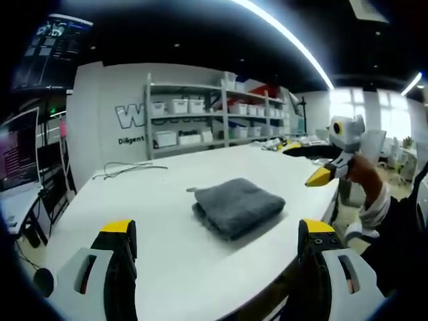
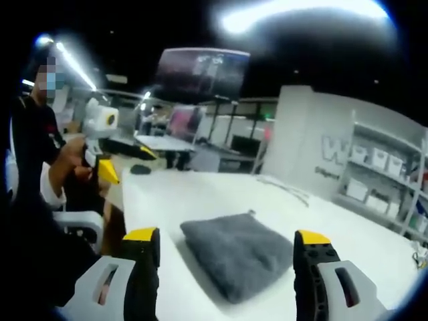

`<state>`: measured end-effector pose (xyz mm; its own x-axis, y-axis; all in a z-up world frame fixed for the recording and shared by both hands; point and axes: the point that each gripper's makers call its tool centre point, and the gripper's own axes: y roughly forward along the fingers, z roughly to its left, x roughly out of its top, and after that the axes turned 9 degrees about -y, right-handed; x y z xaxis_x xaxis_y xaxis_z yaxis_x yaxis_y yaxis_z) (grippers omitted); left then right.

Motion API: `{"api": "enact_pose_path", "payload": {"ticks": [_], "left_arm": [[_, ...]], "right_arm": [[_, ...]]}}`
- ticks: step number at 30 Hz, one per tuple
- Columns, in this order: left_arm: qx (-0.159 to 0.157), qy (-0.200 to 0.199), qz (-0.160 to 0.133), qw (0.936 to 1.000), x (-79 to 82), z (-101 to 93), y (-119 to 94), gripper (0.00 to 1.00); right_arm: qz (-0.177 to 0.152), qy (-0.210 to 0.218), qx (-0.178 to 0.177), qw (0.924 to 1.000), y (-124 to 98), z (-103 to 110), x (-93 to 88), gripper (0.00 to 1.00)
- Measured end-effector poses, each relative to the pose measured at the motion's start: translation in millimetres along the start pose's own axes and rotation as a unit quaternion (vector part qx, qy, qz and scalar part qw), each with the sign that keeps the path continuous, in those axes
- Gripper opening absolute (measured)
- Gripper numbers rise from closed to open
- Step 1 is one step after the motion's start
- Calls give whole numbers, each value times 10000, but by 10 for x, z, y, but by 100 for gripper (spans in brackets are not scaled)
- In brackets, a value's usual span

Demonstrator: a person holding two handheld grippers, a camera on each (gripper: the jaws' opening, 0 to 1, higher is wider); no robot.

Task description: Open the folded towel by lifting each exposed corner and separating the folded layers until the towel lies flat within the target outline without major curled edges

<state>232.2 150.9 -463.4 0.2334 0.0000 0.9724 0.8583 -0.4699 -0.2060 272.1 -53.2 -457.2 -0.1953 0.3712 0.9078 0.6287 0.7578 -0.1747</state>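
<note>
A grey towel [image 1: 237, 204] lies folded into a thick pad on the white table [image 1: 160, 221], with a small loop tag at its far left corner. My left gripper [image 1: 219, 229] hovers open in front of it, above the table's near edge, jaws wide apart and holding nothing. Off to the right, past the table's edge, a hand holds the right gripper [image 1: 321, 177] in the air. In the right gripper view the towel [image 2: 237, 254] sits between my open right gripper's [image 2: 226, 235] jaws, a little ahead of them. The left gripper [image 2: 107, 172] hangs at the left in a hand.
A thin cable [image 1: 127, 170] lies on the far left of the table. Shelves with white bins [image 1: 200, 114] stand behind it and monitors [image 1: 20, 154] to the left. A person in dark clothes [image 2: 33, 134] stands by a white chair [image 2: 83, 224] at the table's edge.
</note>
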Motion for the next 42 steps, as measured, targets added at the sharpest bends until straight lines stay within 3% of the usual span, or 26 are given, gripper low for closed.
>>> {"api": "enact_pose_path", "payload": {"ticks": [6, 9, 42], "left_arm": [[16, -4, -18, 10000, 4, 3, 12, 99], [65, -69, -185, 9998, 67, 42, -5, 98], [32, 20, -147, 9999, 69, -30, -25, 98]], "right_arm": [[55, -45, 54, 10000, 47, 0, -22, 83], [70, -69, 49, 9999, 61, -4, -27, 83], [13, -299, 225, 9993, 213, 96, 34, 77]]}}
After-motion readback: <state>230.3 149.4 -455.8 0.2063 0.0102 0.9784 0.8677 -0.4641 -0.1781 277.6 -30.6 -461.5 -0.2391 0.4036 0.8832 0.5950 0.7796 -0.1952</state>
